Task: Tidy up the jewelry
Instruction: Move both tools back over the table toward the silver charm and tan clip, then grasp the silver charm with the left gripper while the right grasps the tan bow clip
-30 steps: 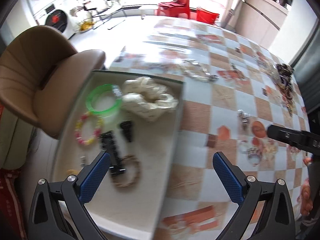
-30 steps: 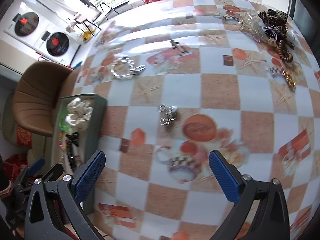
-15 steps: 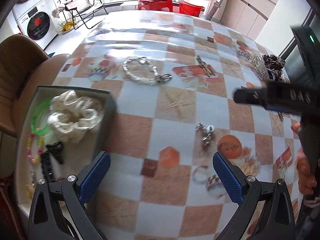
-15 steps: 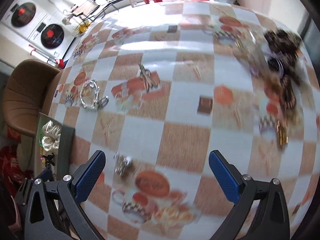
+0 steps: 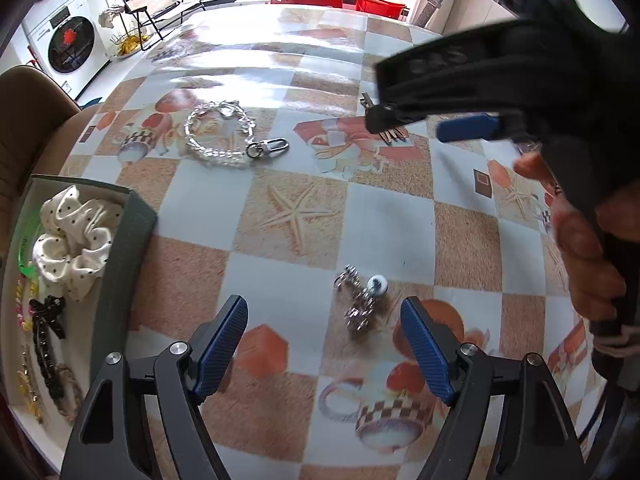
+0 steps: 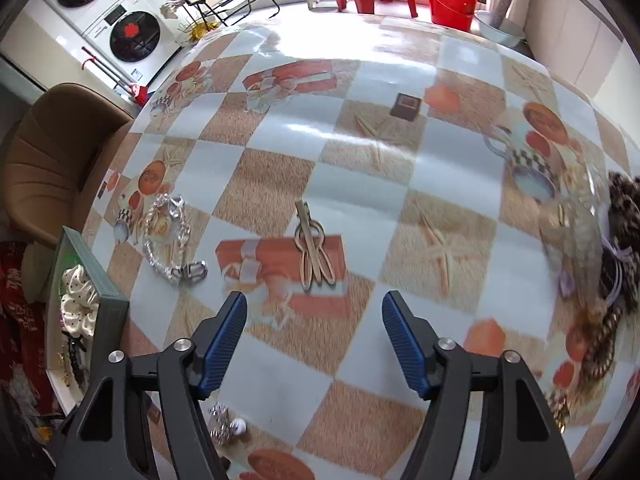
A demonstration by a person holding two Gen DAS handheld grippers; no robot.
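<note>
1. From the left wrist camera we look steeply down along the blue-padded fingers [image 5: 222,344] at the bench [image 5: 304,208], close above a silver charm cluster [image 5: 362,300].
2. From the right wrist camera we also look steeply down past our fingers [image 6: 224,340], close to the bench, toward a gold hair clip [image 6: 314,250].
3. Both views share the silver chain bracelet [image 5: 224,136], the tray [image 5: 128,248] with the white scrunchie [image 5: 74,236], the charm cluster and the hair clip.
4. In the left view we see the right gripper [image 5: 452,96] at upper right.
</note>
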